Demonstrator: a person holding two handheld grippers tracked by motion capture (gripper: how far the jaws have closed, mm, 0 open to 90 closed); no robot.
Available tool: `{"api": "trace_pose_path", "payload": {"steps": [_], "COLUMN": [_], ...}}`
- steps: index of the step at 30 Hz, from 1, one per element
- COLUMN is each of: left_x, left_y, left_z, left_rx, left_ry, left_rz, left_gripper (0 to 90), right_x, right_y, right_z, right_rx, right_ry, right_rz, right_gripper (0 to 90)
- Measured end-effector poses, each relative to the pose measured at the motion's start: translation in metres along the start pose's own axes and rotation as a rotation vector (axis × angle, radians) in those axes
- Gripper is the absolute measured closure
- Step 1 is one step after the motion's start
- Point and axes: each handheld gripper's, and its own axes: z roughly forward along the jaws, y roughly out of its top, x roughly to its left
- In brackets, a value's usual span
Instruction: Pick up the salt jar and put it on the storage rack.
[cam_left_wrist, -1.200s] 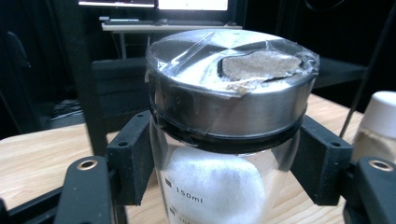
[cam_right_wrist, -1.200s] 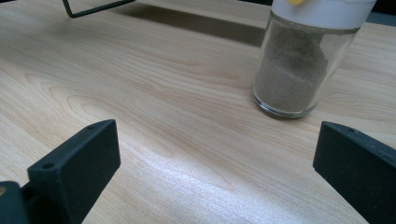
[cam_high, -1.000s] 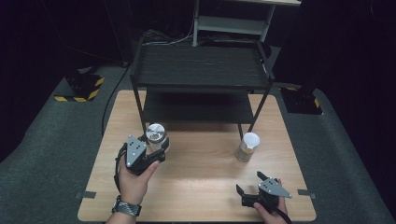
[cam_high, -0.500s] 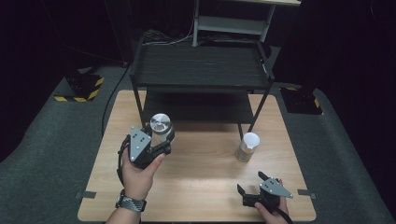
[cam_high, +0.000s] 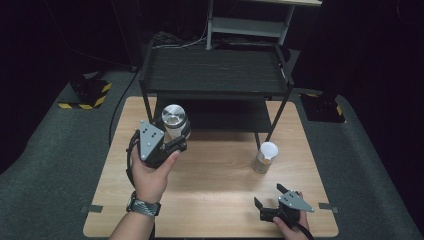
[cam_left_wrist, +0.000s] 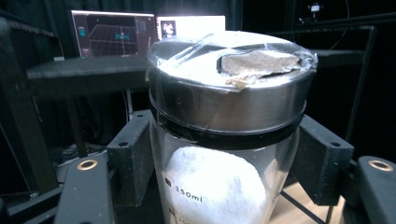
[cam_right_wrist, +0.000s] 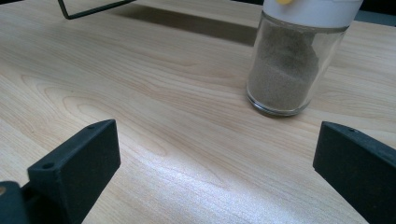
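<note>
A glass jar with a steel lid (cam_high: 174, 120) and white powder inside is clamped upright in my left gripper (cam_high: 175, 134), held above the left part of the wooden table (cam_high: 215, 180), in front of the black rack (cam_high: 215, 75). In the left gripper view both jaws press on the jar (cam_left_wrist: 219, 154) just under its lid. My right gripper (cam_high: 272, 202) rests low near the table's front right edge, jaws wide apart with nothing between them. A small glass jar of brown powder with a white cap (cam_high: 265, 157) stands just beyond it; in the right gripper view this jar (cam_right_wrist: 294, 65) is ahead, to the right.
The black two-shelf rack stands on the table's far half, its lower shelf (cam_high: 220, 117) behind the held jar. A grey shelf unit (cam_high: 250, 22) is on the floor behind. Monitors (cam_left_wrist: 116, 32) glow in the left gripper view's background.
My left gripper has risen with the steel-lidded jar and moved away from me toward the rack. The right gripper and the brown-powder jar have stayed where they were.
</note>
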Motion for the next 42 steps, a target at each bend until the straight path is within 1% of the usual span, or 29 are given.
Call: {"api": "trace_pose_path", "payload": {"steps": [5,8,9,14,15,25,29,35,38,41,42], "left_x": [-0.002,-0.003,-0.003,-0.003,-0.002,-0.001,0.0,0.002,0.004,0.004,0.006], "left_y": [0.01,0.015,0.017,0.026,0.029,0.045,0.052,0.061,0.067,0.069,0.071], "left_z": [0.004,0.007,0.008,0.013,0.015,0.029,0.036,0.044,0.052,0.058,0.061], "left_rx": [-0.019,-0.033,-0.033,-0.047,-0.048,-0.084,-0.086,-0.087,-0.08,-0.078,-0.076], "left_ry": [0.009,0.015,0.018,0.025,0.026,0.051,0.064,0.073,0.081,0.092,0.091], "left_rz": [0.012,0.009,0.013,0.004,0.01,0.005,0.011,0.014,0.007,0.011,0.017], "left_gripper": [30.9,30.9,30.9,30.9,30.9,30.9,30.9,30.9,30.9,30.9,30.9], "right_x": [0.0,0.0,0.0,-0.001,-0.001,-0.002,-0.002,-0.002,-0.002,-0.002,-0.002], "right_y": [0.0,0.0,0.0,0.0,0.0,0.0,-0.001,-0.001,-0.001,-0.001,-0.002], "right_z": [0.0,0.0,0.0,0.0,0.0,0.0,0.0,0.0,-0.001,-0.001,-0.001], "right_rx": [0.0,0.0,0.0,-0.001,0.0,-0.001,-0.003,-0.004,-0.006,-0.007,-0.009], "right_ry": [0.001,0.002,0.002,0.003,0.003,0.005,0.005,0.007,0.008,0.008,0.008], "right_rz": [-0.002,-0.001,-0.001,0.0,0.0,0.003,0.003,0.003,0.003,-0.001,-0.003], "right_gripper": [0.3,0.3,0.3,0.3,0.4,0.4,0.4,0.4,0.3,0.4,0.3]}}
